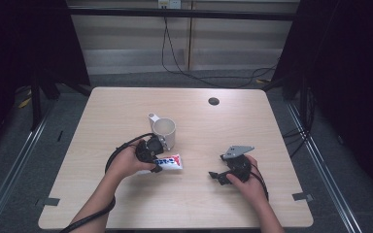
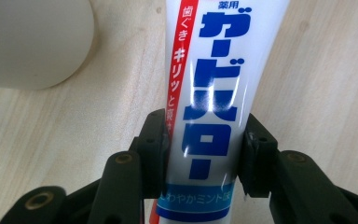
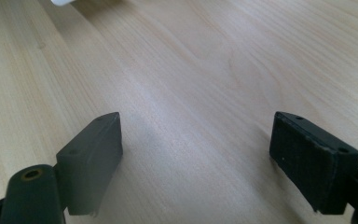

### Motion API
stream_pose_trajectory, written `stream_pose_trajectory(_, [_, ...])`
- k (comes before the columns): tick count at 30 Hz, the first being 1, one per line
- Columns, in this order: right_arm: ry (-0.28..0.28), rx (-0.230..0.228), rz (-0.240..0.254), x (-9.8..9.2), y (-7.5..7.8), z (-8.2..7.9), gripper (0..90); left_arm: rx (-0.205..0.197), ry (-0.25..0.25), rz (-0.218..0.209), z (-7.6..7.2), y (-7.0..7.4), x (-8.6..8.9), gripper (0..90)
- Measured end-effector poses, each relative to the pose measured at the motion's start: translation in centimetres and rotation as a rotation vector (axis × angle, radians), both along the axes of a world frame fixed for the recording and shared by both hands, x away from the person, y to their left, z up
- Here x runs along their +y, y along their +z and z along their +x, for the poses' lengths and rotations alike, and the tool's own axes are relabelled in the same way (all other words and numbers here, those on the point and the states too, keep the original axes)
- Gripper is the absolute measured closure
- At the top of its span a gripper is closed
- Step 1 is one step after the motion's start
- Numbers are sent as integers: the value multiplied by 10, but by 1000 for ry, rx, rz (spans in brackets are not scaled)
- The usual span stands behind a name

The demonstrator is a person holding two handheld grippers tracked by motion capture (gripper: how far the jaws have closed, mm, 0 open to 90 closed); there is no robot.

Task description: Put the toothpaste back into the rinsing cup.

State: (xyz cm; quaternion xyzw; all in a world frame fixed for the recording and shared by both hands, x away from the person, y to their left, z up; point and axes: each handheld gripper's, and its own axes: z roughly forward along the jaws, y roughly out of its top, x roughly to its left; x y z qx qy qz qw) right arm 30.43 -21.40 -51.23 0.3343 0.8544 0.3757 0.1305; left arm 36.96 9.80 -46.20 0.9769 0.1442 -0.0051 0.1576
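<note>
Left tool point(image 2: 204, 154) clamped on the toothpaste tube point(image 2: 216, 93), pads pressing both its sides. Tube lies flat on the table point(image 1: 252, 121), just beside the white mug point(image 1: 165, 131). Right tool point(image 3: 196, 158) wide apart, nothing between, low over bare wood.

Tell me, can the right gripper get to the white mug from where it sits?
Probably yes: bare table lies between the right gripper, jaws open and empty, and the mug. The left gripper, clamped on the toothpaste tube, sits beside that path.
</note>
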Motion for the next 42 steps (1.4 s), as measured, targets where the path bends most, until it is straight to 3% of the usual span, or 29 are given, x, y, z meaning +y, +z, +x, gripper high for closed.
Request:
stream_pose_trajectory(3, [0, 0, 1, 0, 0, 0, 167, -2, 36, -64, 0, 6, 8, 602])
stream_pose_trajectory(5, [0, 0, 0, 0, 0, 0, 167, 0, 42, -76, 0, 7, 10, 602])
stream_pose_trajectory(6, [0, -1, -1, 0, 0, 0, 167, -4, 56, -109, -1, 11, 13, 602])
stream_pose_trajectory(8, [0, -1, -1, 0, 0, 0, 167, 0, 63, -121, -1, 14, 14, 603])
stream_pose_trajectory(16, [0, -1, -1, 0, 0, 0, 167, 5, 141, -257, 0, 32, 21, 608])
stream_pose_trajectory(18, [0, -1, -1, 0, 0, 0, 167, -3, 139, -274, 1, 36, 22, 609])
stream_pose_trajectory(19, [0, -1, -1, 0, 0, 0, 167, -3, 163, -313, 0, 40, 22, 609])
stream_pose_trajectory(21, [0, -1, -1, 0, 0, 0, 167, -4, 166, -321, 0, 43, 23, 610])
stream_pose_trajectory(24, [0, -1, -1, 0, 0, 0, 167, -19, 176, -383, 1, 52, 24, 610])
stream_pose_trajectory(25, [0, -1, -1, 0, 0, 0, 167, -19, 176, -383, 1, 52, 24, 610])
stream_pose_trajectory(26, [0, -1, -1, 0, 0, 0, 167, -14, 186, -409, 0, 54, 23, 610])
stream_pose_trajectory(39, [0, -2, -1, 0, 0, 0, 167, -53, 222, -575, 2, 70, 22, 611])
stream_pose_trajectory(42, [0, -2, -1, 0, 0, 0, 167, -60, 231, -594, 3, 72, 21, 613])
